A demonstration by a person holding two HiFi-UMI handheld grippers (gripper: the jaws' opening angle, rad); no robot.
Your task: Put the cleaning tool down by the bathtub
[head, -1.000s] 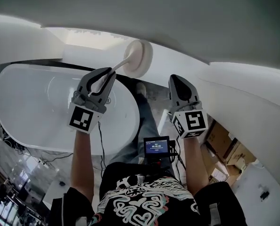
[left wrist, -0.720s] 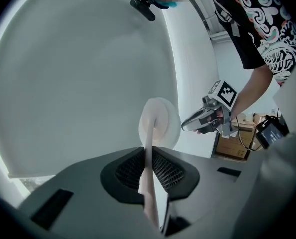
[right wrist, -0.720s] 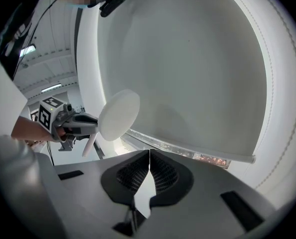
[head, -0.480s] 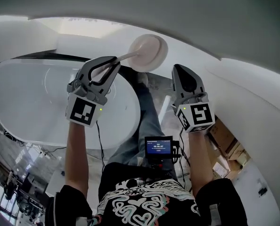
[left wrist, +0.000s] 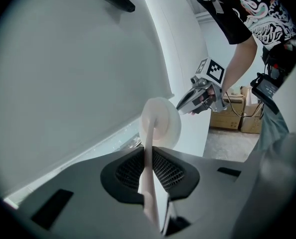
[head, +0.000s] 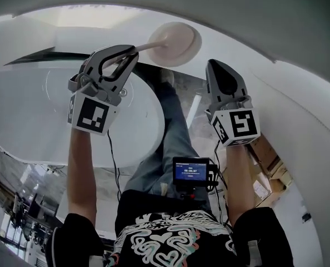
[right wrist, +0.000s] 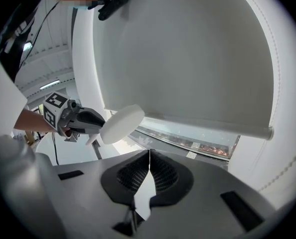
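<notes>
"Where is the pale round scrub pad on a thin stick?"
"The left claw pinches its stick, up in the air by the right end of the white oval bathtub."
"And the right claw?"
"Pressed together, holding nothing."

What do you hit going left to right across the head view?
left gripper → cleaning tool (its round head) → right gripper → cardboard boxes
</notes>
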